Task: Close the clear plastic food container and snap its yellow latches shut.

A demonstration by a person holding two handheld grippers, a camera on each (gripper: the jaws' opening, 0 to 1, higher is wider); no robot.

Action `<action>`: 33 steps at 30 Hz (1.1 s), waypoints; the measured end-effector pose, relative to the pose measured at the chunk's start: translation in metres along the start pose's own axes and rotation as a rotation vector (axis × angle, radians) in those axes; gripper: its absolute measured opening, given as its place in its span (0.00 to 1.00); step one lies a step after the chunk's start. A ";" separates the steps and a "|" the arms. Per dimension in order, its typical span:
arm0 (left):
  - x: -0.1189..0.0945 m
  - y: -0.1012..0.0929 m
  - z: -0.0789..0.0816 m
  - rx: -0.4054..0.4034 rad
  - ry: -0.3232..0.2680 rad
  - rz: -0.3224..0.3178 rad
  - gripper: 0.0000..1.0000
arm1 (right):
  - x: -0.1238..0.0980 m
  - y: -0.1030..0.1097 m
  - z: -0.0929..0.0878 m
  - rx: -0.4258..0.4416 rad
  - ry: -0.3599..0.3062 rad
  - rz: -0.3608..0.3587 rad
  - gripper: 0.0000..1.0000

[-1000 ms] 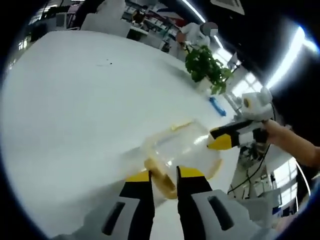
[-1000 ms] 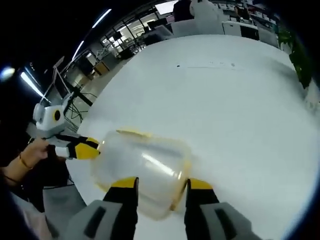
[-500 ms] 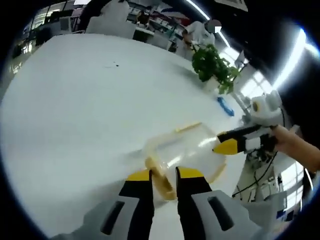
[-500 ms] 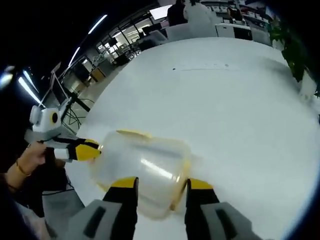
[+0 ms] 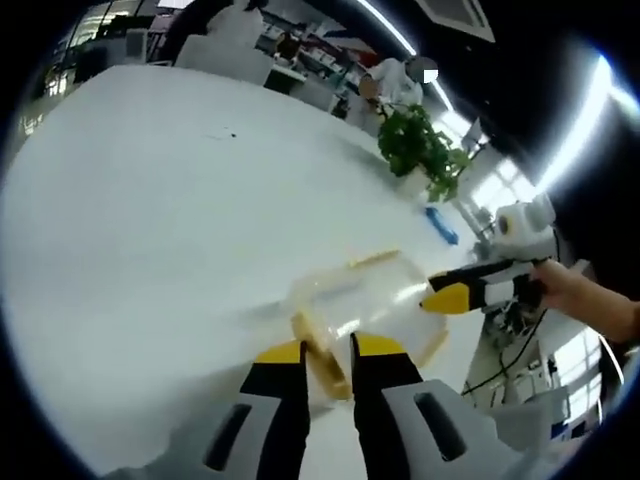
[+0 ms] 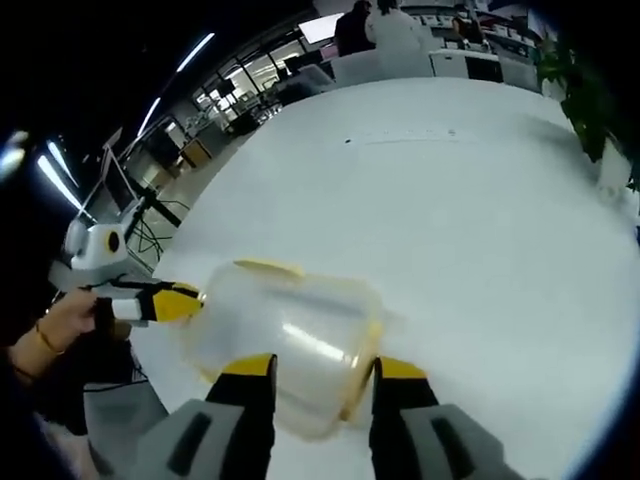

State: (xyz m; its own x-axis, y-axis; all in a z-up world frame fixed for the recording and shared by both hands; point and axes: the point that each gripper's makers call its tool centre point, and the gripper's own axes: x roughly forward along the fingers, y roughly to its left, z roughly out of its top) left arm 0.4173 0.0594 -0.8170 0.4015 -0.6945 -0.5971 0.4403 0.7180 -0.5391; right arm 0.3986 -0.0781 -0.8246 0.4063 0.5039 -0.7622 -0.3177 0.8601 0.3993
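Left gripper view: your left gripper (image 5: 327, 350) has its fingers (image 5: 283, 354) clenched on the yellow latch (image 5: 318, 355) at the near end of the clear container (image 5: 365, 308). That container lies on the white surface (image 5: 150, 220), close to its edge. Your right gripper (image 5: 455, 296) touches the container's far end.

Right gripper view: your right gripper (image 6: 320, 368) has its fingers (image 6: 249, 367) spread, straddling the container (image 6: 290, 335) without gripping it. Your left gripper (image 6: 160, 300) meets the opposite end. A potted plant (image 5: 422, 150) stands farther along the surface.
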 end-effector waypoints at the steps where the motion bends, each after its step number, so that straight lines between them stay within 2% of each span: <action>1: 0.000 0.000 0.000 0.008 0.004 0.004 0.12 | 0.000 0.000 0.000 -0.001 -0.003 -0.002 0.34; 4: -0.003 0.004 0.002 0.060 0.025 0.039 0.12 | 0.001 0.005 -0.001 0.005 -0.011 0.003 0.35; 6: -0.012 0.012 0.005 0.153 0.053 0.091 0.12 | 0.004 0.013 -0.004 -0.008 0.006 0.016 0.35; 9: -0.020 0.020 0.008 0.247 0.077 0.129 0.12 | 0.011 0.027 -0.004 -0.027 0.006 0.030 0.35; 13: -0.024 0.025 0.010 0.319 0.076 0.137 0.15 | 0.015 0.031 0.000 -0.029 0.002 0.041 0.36; 15: -0.026 0.026 0.011 0.330 0.077 0.150 0.17 | 0.016 0.033 0.000 -0.052 0.013 0.050 0.36; 17: -0.028 0.028 0.015 0.376 0.078 0.175 0.21 | 0.013 0.031 0.006 -0.074 -0.012 0.036 0.36; 20: -0.031 0.020 0.021 0.393 0.064 0.148 0.26 | 0.004 0.026 0.016 -0.114 -0.033 0.028 0.42; 25: -0.031 0.008 0.038 0.424 0.022 0.129 0.29 | -0.005 0.028 0.031 -0.146 -0.056 0.049 0.41; 27: -0.029 0.003 0.041 0.439 0.019 0.118 0.29 | -0.007 0.033 0.038 -0.178 -0.065 0.059 0.40; 33: -0.019 -0.010 0.031 0.497 0.053 0.081 0.30 | -0.003 0.052 0.044 -0.273 -0.048 0.096 0.39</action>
State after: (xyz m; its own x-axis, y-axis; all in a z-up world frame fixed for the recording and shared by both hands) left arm 0.4307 0.0639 -0.7819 0.4145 -0.6248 -0.6617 0.7439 0.6515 -0.1491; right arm 0.4188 -0.0318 -0.7788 0.4013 0.5904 -0.7002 -0.5724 0.7585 0.3115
